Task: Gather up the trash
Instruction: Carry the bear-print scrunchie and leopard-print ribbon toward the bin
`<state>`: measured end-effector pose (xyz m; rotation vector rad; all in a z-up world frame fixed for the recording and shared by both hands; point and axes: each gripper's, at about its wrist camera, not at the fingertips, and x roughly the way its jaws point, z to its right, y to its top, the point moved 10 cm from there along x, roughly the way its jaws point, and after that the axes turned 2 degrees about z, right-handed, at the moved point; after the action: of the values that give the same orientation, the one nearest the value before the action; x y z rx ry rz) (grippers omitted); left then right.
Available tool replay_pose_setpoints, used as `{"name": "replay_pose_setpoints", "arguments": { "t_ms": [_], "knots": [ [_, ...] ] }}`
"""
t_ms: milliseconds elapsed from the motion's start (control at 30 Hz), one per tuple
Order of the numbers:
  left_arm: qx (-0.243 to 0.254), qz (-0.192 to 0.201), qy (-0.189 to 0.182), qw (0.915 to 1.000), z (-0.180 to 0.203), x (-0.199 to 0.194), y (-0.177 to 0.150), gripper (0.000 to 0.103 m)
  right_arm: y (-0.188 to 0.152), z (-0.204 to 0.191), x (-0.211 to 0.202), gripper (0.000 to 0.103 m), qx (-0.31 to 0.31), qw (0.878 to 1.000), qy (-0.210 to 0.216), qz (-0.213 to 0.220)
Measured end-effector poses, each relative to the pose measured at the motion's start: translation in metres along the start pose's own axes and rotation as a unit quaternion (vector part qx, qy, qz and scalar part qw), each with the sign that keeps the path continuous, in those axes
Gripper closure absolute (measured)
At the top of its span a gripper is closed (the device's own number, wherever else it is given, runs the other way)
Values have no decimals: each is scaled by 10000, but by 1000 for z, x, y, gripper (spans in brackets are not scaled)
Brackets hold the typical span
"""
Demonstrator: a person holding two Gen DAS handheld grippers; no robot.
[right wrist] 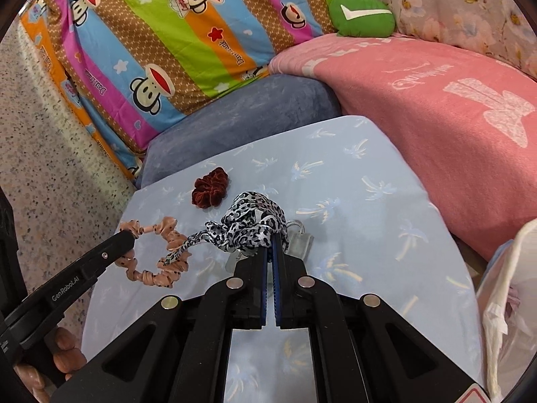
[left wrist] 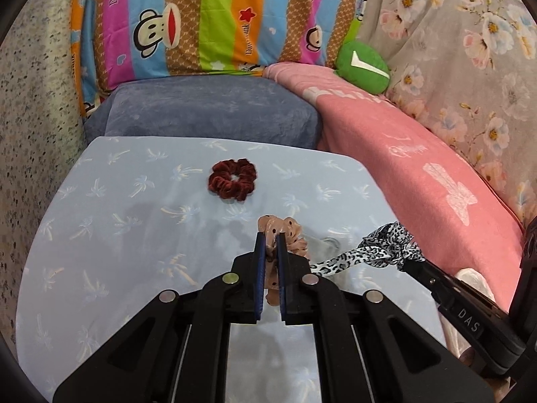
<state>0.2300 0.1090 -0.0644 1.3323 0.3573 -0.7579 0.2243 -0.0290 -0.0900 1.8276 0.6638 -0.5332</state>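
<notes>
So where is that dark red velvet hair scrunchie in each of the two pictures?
Left wrist view: the dark red scrunchie lies on the blue palm-print cloth, above centre, beyond the fingers.
Right wrist view: the same scrunchie sits left of centre, just up-left of the leopard-print scrunchie.
Shared landmark: the green cushion with a white tick, upper right in both.

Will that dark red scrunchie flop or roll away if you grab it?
The dark red scrunchie looks like soft gathered velvet, so it would probably squash and droop, not stay stiff. It lies flat on the blue tabletop, so rolling seems unlikely. Probably very light.
</notes>
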Motion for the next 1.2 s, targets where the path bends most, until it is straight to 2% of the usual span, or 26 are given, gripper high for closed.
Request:
{"name": "replay_pose_setpoints", "arguments": {
  "t_ms": [300,600,1200],
  "knots": [
    [344,-20,-435,9985,62,-21,-18,96,-16,38,-58,100,245,9993,-176,230],
    [746,-166,-832,9936,129,-29,-41,96,-31,99,-112,100,680,9956,-456,467],
    [1584,-478,-1450,9755,246,-31,-85,96,-56,209,-187,100,1390,9805,-1089,858]
  ]
}}
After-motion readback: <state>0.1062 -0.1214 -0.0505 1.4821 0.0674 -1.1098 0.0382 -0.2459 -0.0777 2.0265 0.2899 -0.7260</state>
